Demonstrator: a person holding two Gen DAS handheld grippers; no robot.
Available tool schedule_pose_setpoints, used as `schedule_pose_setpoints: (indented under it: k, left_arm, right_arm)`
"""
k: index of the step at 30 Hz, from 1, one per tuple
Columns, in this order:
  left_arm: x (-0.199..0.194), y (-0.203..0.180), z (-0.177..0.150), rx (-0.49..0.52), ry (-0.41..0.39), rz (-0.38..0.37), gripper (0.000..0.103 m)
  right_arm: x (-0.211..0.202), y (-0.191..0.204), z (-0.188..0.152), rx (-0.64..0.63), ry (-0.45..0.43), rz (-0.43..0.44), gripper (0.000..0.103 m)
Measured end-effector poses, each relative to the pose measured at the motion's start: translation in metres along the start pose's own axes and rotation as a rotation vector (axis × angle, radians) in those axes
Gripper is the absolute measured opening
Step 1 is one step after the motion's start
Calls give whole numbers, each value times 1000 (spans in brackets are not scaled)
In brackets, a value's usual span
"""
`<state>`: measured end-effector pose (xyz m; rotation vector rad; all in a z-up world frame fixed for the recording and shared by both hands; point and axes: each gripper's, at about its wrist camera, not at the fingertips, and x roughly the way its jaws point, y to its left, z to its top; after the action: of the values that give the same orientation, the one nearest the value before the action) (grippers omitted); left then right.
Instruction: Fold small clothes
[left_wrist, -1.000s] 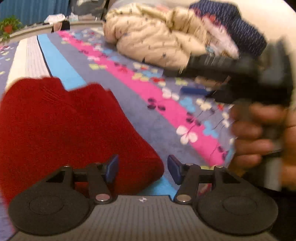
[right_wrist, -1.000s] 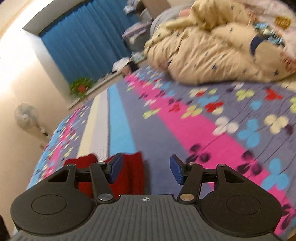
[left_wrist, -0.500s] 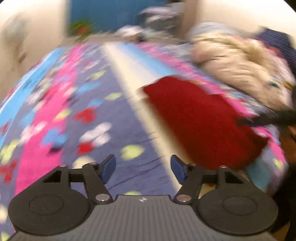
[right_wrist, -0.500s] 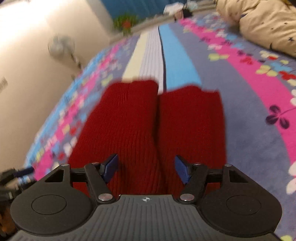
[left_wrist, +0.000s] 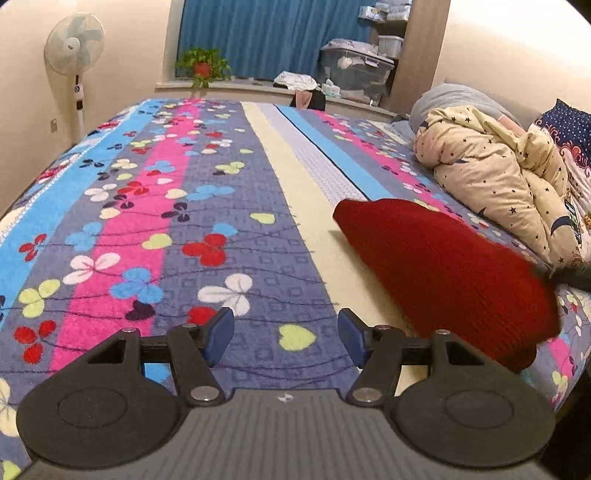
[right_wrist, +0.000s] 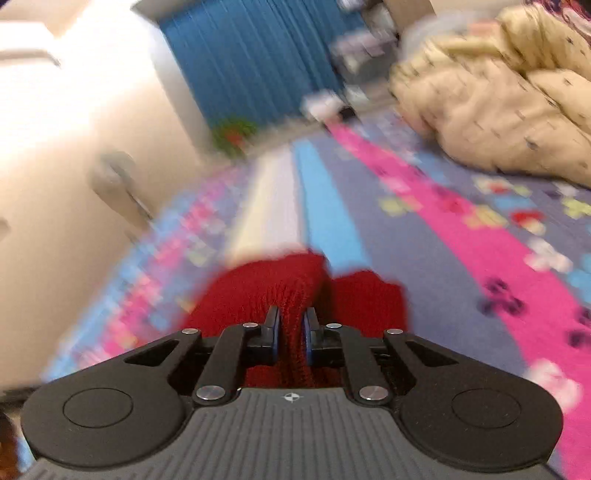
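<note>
Red knit garment (right_wrist: 291, 295) pinched in the right gripper (right_wrist: 291, 332), its jaws just closed; left gripper (left_wrist: 286, 334) wide, empty. A thin bite may slip when lifted.

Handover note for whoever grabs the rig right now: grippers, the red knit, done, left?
Right gripper: just closed, shut on a fold of the red knit.
Left gripper: open, empty, over bare bedspread, with the knit to its right.
Knit: lies on the bedspread near the bed's near edge, two red halves side by side in the right view; the beige quilt is behind it.
Done: seemingly one fold, and the right grip taken.
Left: probably take the other side with the left gripper and finish folding. No other small clothes clearly visible.
</note>
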<state>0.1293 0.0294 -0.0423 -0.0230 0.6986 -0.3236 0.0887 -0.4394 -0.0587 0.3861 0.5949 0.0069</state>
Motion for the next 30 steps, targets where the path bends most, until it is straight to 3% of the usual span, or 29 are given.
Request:
schedule_pose_setpoints:
  k: [2,3,6,11,12,14,17,25,27,30]
  left_arm:
    - [4,-4,-3,19,13,2,68]
    - [6,-7,-4,29,18,5,68]
    - [11,-13,-7,48,28,7,68]
    - [10,-33,-16,129,-8,-32,71]
    - [10,-38,-18,148,-18,-44,71]
    - [8,-51,-24,186,-38,-83,72]
    - [9,-67,-27,200,-52,-139,74]
    - [23,-111,-20,198,-67,-138,75]
    - [36,-117,-26,207,-45,-136,75]
    - [72,-126,-46,299,124,-67,67]
  right_arm:
    - [25,-4,-15,-48,161,-73,13]
    - [30,-4,-20,-54,190,-74,13]
    - [25,8,-21,-121,141,-54,18]
    - [1,-6,-6,10,46,59,46]
    - [0,-8,-5,14,42,74,47]
    - [5,-9,-9,-25,93,63,49]
    - [37,-9,-31,-132,298,-67,55]
    - [35,-13,-19,-50,252,-47,57]
    - [34,-18,-15,-32,229,-50,60]
    - [28,-24,-15,3,212,-51,66]
